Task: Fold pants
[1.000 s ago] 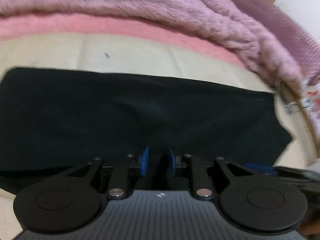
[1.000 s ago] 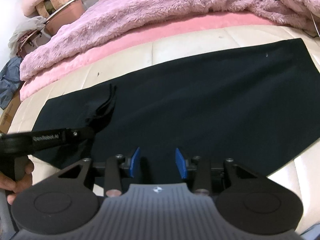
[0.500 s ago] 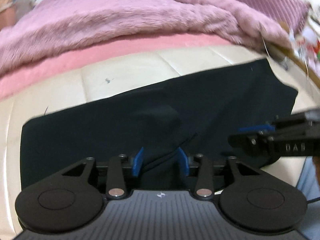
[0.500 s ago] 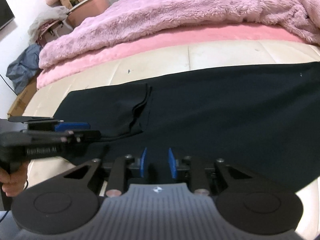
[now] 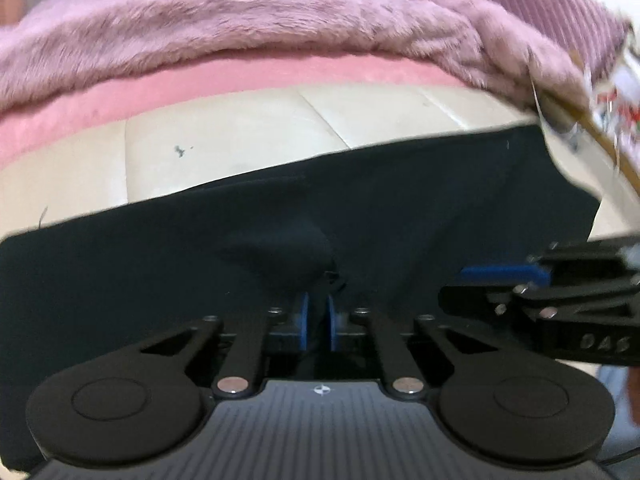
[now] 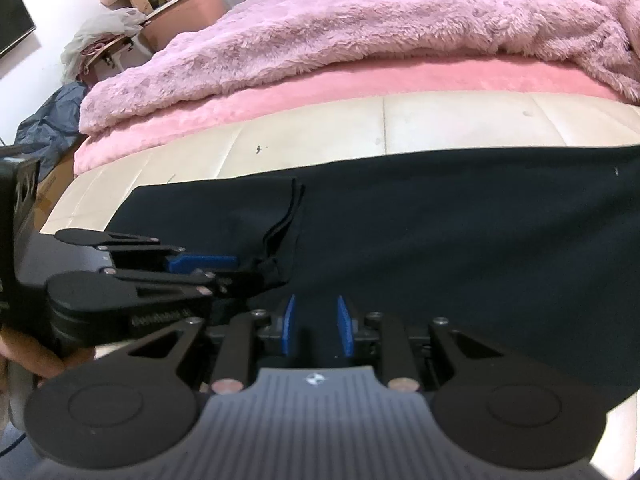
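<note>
Bare mattress (image 6: 460, 128) strip before heaped blanket (image 6: 360, 28)

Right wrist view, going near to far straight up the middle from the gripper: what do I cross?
Right gripper with blue pads → black pants spread flat → cream quilted mattress surface → pink plush sheet → fluffy mauve blanket.

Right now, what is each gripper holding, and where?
Left gripper: pinches the black pants at a raised fold on the near edge. Right gripper: fabric between its jaws, grip unclear.
</note>
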`<move>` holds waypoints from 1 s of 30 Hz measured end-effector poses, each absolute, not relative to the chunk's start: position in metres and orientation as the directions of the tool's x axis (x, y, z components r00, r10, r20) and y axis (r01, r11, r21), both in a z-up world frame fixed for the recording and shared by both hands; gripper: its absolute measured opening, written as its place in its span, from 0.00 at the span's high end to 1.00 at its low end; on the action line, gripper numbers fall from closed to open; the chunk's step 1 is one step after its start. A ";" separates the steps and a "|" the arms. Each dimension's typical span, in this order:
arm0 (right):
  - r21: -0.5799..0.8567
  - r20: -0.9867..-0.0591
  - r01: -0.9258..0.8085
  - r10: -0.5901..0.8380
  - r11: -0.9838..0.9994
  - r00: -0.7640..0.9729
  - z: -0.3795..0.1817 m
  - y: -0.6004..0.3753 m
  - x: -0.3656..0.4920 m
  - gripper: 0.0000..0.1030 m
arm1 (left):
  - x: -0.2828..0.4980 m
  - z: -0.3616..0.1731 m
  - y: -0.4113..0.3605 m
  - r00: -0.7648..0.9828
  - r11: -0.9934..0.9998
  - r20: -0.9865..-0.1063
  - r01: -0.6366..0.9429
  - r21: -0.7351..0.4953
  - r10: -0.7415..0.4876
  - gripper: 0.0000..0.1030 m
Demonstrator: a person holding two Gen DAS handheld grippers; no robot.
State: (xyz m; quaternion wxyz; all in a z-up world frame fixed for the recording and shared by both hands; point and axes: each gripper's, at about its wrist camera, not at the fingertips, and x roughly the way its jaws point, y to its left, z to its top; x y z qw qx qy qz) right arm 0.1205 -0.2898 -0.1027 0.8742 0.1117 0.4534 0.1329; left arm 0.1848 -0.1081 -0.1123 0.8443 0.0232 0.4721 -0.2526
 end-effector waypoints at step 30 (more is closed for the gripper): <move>0.392 -0.745 -0.401 0.541 0.828 0.390 -0.132 -0.255 0.205 0.83 | 0.213 -0.053 -0.050 0.446 0.843 -0.723 0.380 -0.380 -0.527 0.94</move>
